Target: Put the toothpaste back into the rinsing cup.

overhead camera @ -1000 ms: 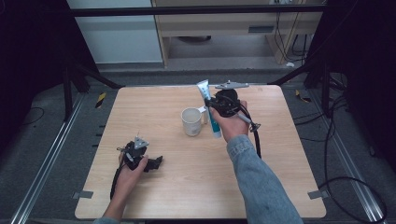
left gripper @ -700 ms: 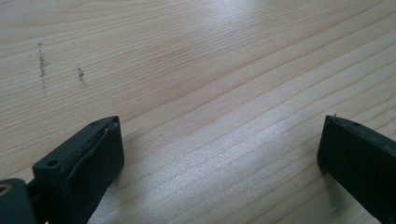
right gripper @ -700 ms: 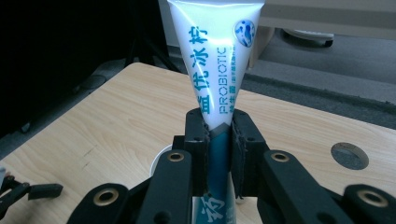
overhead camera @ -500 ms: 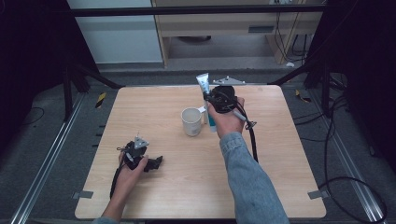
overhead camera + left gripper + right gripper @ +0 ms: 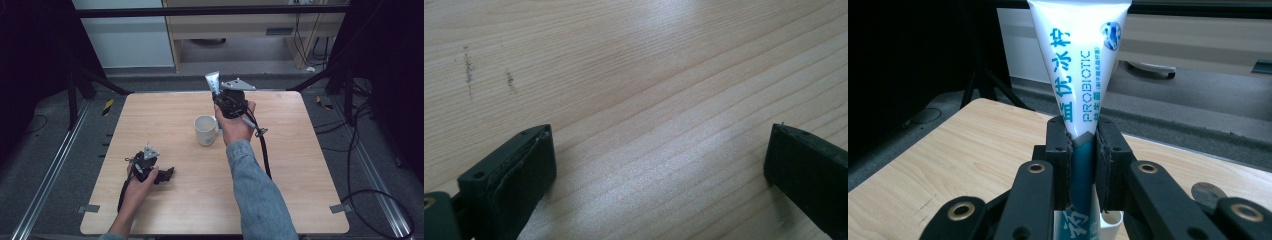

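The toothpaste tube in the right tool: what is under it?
Under the toothpaste tube, held upright by the right tool, a white mug stands on the table. The tool's jaws hide the mug's inside.

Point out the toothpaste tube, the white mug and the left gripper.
toothpaste tube (image 5: pixel 1079 65), right gripper view, on its printed white body above the jaws.
white mug (image 5: pixel 205 131), high view, on its outer wall.
left gripper (image 5: pixel 659 170), left gripper view, midway between its two open jaws.

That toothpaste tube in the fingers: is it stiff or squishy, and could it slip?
Probably squishy: the toothpaste tube narrows where the right gripper pinches it. Its glossy skin might slide. Likely light, since it stands upright from one grip.
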Motion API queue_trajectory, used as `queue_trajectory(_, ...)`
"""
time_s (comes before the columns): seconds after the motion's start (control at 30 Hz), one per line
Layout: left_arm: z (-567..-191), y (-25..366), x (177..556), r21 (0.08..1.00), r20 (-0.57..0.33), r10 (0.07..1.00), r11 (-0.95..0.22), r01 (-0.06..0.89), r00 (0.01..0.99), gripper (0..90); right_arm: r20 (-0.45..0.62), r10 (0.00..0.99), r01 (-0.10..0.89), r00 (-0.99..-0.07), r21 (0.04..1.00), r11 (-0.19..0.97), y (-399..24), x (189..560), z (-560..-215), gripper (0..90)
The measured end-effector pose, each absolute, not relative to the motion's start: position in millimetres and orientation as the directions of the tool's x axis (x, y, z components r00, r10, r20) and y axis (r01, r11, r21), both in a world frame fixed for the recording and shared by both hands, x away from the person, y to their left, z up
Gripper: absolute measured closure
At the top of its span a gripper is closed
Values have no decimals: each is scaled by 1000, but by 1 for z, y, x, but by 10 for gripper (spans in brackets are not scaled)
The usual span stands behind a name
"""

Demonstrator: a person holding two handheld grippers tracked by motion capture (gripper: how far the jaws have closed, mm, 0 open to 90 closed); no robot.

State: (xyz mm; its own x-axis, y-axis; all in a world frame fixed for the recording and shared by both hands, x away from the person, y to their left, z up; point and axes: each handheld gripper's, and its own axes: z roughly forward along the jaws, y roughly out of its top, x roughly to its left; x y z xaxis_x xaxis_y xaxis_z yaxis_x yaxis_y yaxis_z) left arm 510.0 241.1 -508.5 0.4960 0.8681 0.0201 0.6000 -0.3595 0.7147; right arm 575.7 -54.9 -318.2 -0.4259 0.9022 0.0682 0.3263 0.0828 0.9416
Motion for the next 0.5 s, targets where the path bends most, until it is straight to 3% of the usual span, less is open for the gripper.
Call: queue_trajectory(0.5, -509, 241, 510, 715, 20, 867, -361, 599, 498, 0, 85, 906, 283, -416, 958, 40, -41, 593, -321, 788)
